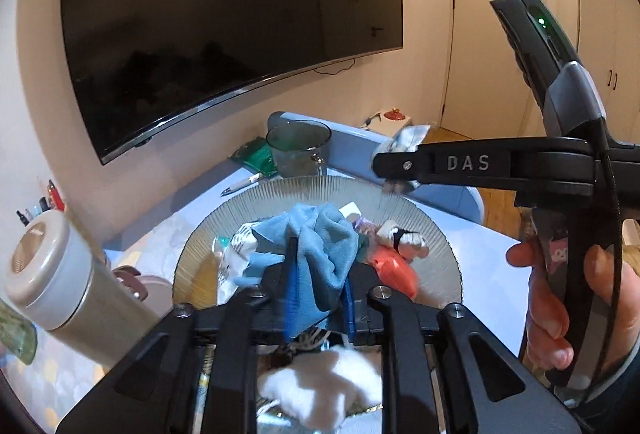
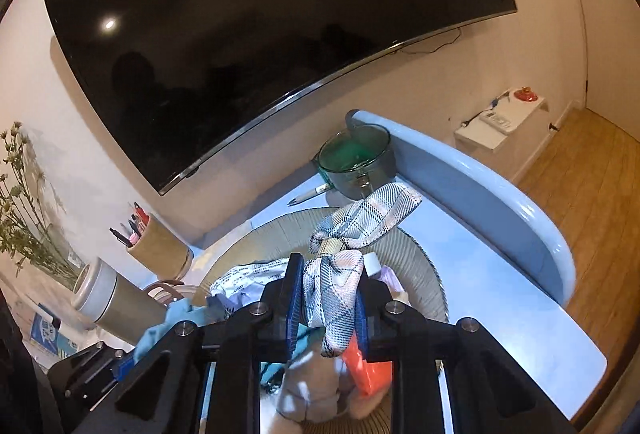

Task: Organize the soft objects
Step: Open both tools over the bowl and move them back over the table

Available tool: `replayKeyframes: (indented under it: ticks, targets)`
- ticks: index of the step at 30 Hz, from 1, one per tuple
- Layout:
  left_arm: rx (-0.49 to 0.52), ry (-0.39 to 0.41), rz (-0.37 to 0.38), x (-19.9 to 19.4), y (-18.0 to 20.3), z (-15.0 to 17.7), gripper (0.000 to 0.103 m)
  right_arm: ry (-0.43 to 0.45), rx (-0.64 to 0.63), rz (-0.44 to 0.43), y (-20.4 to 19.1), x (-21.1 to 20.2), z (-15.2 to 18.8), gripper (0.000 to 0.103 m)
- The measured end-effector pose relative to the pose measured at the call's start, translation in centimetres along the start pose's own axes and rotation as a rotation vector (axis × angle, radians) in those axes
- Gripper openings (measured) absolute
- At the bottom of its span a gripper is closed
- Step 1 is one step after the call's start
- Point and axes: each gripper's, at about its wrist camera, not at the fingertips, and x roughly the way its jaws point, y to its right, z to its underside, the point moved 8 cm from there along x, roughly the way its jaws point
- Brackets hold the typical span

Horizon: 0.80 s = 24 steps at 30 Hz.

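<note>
My left gripper is shut on a bunched light blue cloth, held above a ribbed glass plate. On the plate lie a white printed cloth, an orange item and a white-and-black soft piece. A white fluffy thing shows blurred below the fingers. My right gripper is shut on a plaid cloth that sticks up and to the right. In the left wrist view the right gripper hangs over the plate's far right rim with the plaid cloth at its tip.
A green-tinted glass mug and a pen stand behind the plate. A beige tumbler and a pen holder are on the left. The light blue table has a raised edge; a television hangs above. A hand grips the right handle.
</note>
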Motion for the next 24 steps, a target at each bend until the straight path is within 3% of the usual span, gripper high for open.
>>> replayKeyframes:
  ticks: [3,4,8,17,24]
  targets:
    - [-0.009,-0.001,-0.005,-0.1,0.0,0.2,0.062,-0.022,-0.006,-0.009,-0.4,0.7,0.2,0.034]
    - [-0.005,0.003,-0.007,-0.3,0.1,0.3,0.065,-0.025,-0.010,-0.008,-0.4,0.6,0.3,0.038]
    - [0.019,0.019,-0.009,-1.8,-0.1,0.7,0.065,-0.014,-0.004,-0.013,-0.2,0.1,1.0,0.057]
    - [-0.047,0.072,-0.043,-9.5,-4.1,3.5,0.067,-0.023,-0.023,-0.067,-3.4,-2.7,3.9,0.057]
    - [-0.206,0.106,-0.170,-16.9,-11.0,7.8,0.067,0.018,-0.113,-0.138,-10.4,-5.8,7.5,0.057]
